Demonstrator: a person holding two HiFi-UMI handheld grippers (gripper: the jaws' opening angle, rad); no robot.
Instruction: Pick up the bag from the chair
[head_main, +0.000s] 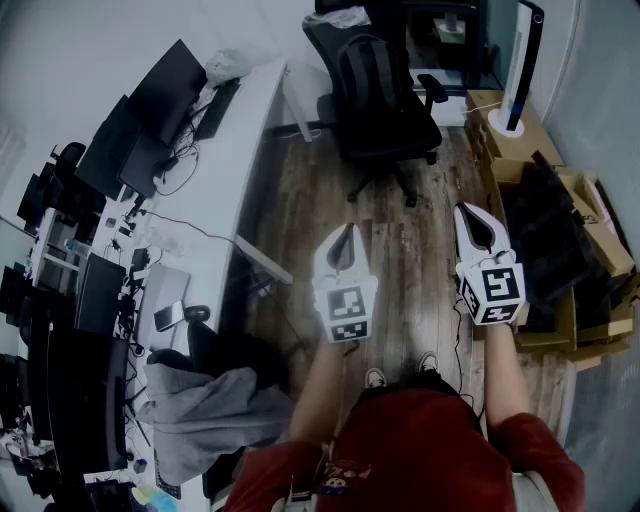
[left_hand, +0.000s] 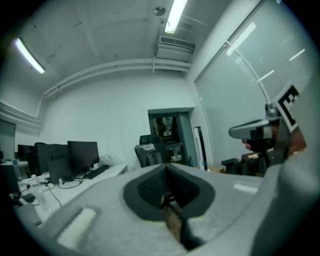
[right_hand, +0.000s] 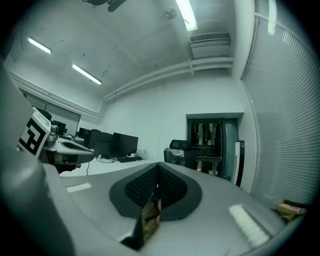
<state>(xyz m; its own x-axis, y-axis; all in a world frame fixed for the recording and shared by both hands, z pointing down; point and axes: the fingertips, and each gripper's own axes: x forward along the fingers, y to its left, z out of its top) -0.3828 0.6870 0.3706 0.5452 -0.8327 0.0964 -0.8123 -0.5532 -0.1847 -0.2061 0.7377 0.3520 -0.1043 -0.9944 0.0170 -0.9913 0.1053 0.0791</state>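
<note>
A black bag (head_main: 363, 72) leans upright on the seat of a black office chair (head_main: 392, 132) at the far side of the wooden floor. Both grippers are held level well short of the chair, pointing toward it. My left gripper (head_main: 347, 229) is shut with nothing between its jaws, and my right gripper (head_main: 470, 211) beside it is shut and empty too. In the left gripper view the chair (left_hand: 148, 153) shows small beyond the shut left gripper (left_hand: 167, 168). In the right gripper view the chair (right_hand: 178, 152) stands past the shut right gripper (right_hand: 158, 168).
A long white desk (head_main: 236, 140) with monitors and cables runs along the left. Cardboard boxes (head_main: 568, 236) with dark contents line the right wall, with a white tower fan (head_main: 522, 66) behind them. A grey jacket (head_main: 205, 410) lies over a chair at lower left.
</note>
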